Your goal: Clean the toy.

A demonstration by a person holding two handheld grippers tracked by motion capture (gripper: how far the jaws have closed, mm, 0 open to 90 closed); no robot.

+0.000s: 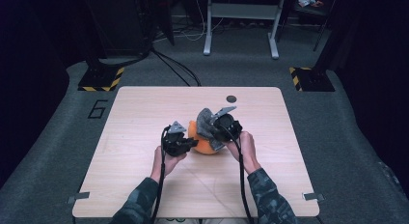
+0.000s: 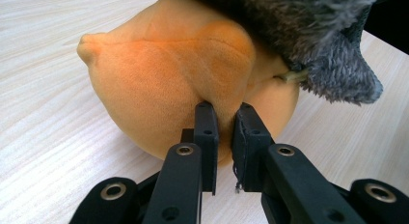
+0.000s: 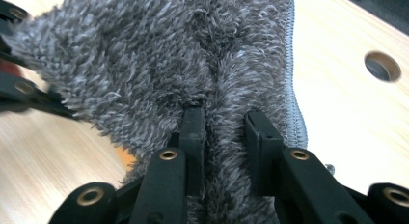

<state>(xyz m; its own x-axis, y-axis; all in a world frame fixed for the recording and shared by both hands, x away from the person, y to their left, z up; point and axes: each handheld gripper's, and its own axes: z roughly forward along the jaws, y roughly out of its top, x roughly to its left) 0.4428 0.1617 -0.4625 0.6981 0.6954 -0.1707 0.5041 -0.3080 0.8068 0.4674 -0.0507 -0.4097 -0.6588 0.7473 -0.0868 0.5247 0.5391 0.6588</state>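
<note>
With my left gripper (image 2: 224, 113) pinching the soft orange plush fruit (image 2: 178, 74) mid-desk (image 1: 144, 103), my right gripper (image 3: 224, 120), clamped on the fluffy grey cloth (image 3: 159, 55), is wiping it and should next sweep across.

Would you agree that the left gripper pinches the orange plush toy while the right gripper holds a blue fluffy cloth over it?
Not quite: the fluffy cloth is grey, not blue, as the right gripper view shows. The left gripper does pinch the orange plush toy, and the right gripper holds the cloth over it.

Dim room, bright tabletop, soft focus.
</note>
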